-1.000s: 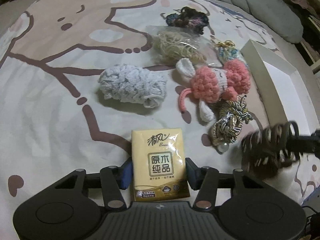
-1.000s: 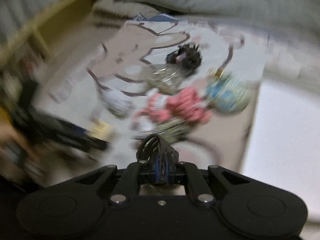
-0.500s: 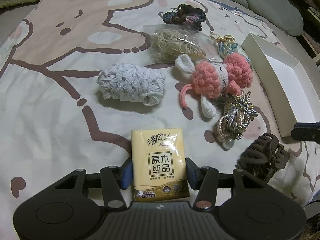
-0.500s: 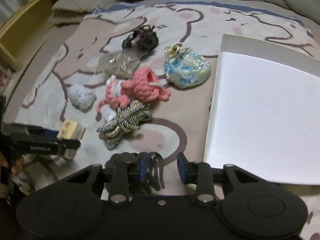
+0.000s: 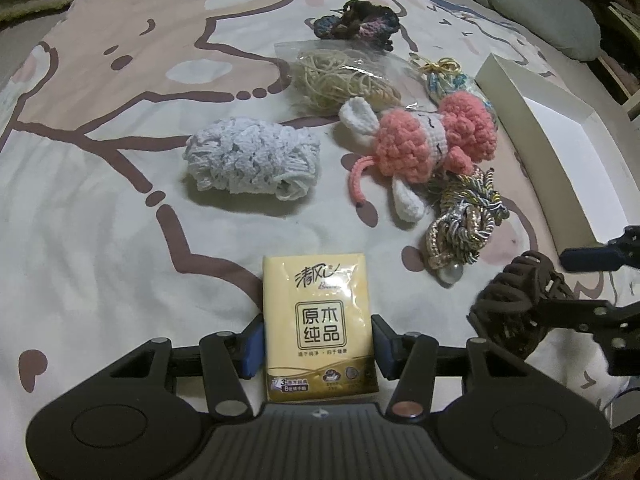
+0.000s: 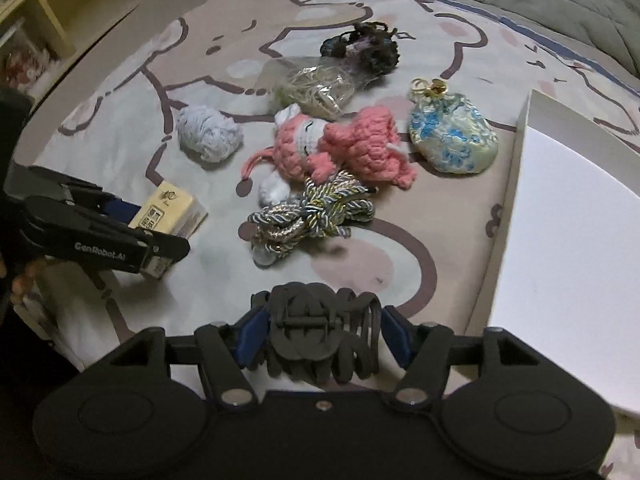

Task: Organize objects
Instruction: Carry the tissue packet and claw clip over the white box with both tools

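A second earlier the right gripper (image 6: 320,334) had been clamped tight on the dark hair claw (image 6: 320,332) and carrying it in the air; now its jaws were opening and the claw lay on the bed (image 6: 352,276) at the near edge, between the blue pads but no longer pinched, with a gap showing on the right side. In the left wrist view the claw (image 5: 516,304) sat at the near right, just beside the cord bundle (image 5: 464,220) and short of the white box (image 5: 560,152). That reads as a set-down on the bedspread, not a delivery into the box, so the claw probably still had to be sorted.

The left gripper (image 5: 318,344) had not moved: it stayed narrowly closed on the yellow tissue pack (image 5: 318,320), pads pressed on both long sides, the pack lying flat on the bed at the near centre.

The rest was untouched: the pink toy (image 5: 424,140), the pale yarn (image 5: 252,160), the bagged bands (image 5: 340,76), the dark scrunchie (image 5: 356,24) and the brocade pouch (image 6: 452,136) all lay outside the box.
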